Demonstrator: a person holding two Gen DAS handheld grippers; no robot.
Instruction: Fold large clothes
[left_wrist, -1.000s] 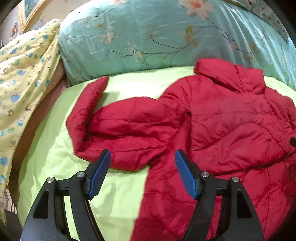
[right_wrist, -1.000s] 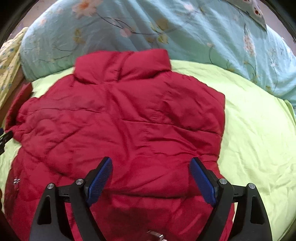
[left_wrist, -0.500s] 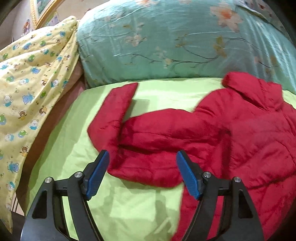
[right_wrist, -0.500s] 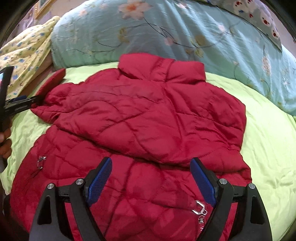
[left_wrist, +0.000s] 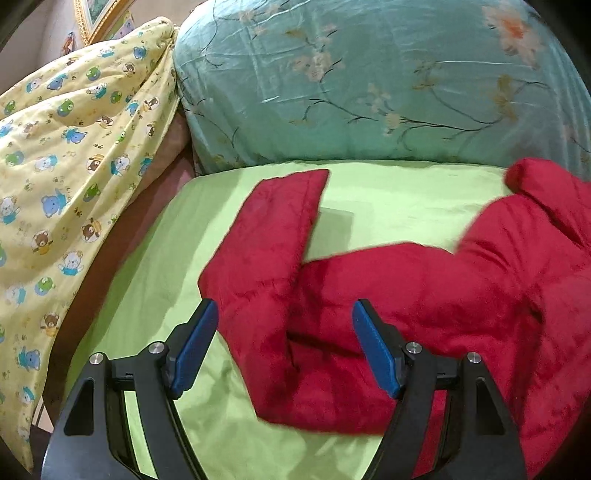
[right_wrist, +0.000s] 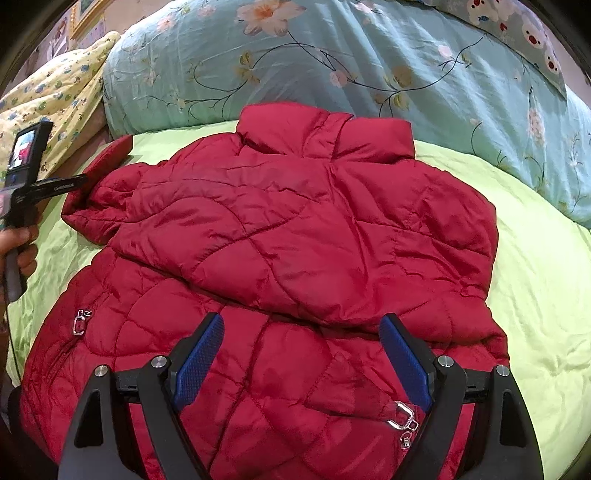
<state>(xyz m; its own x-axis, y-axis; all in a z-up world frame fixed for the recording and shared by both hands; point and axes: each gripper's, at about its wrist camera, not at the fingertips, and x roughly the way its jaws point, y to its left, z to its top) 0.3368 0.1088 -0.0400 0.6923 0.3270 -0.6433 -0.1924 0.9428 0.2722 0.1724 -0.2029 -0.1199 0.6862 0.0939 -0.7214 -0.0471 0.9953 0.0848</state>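
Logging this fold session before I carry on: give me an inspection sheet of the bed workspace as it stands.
Surface: green sheet, wrinkled.
Job's things: red jacket lying flat, one sleeve folded across the body, the other sleeve bent on the sheet.
Clutter: nothing seen.
Grippers: left gripper open over the bent sleeve; right gripper open over the jacket's lower part.
Cables: a thin cable runs down below the left hand.
Surroundings: teal floral quilt, yellow bear-print blanket.

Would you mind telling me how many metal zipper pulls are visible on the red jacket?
2: one zipper pull on the jacket's lower left, one zipper pull at lower right beside the right claw. Others may be hidden under folds.
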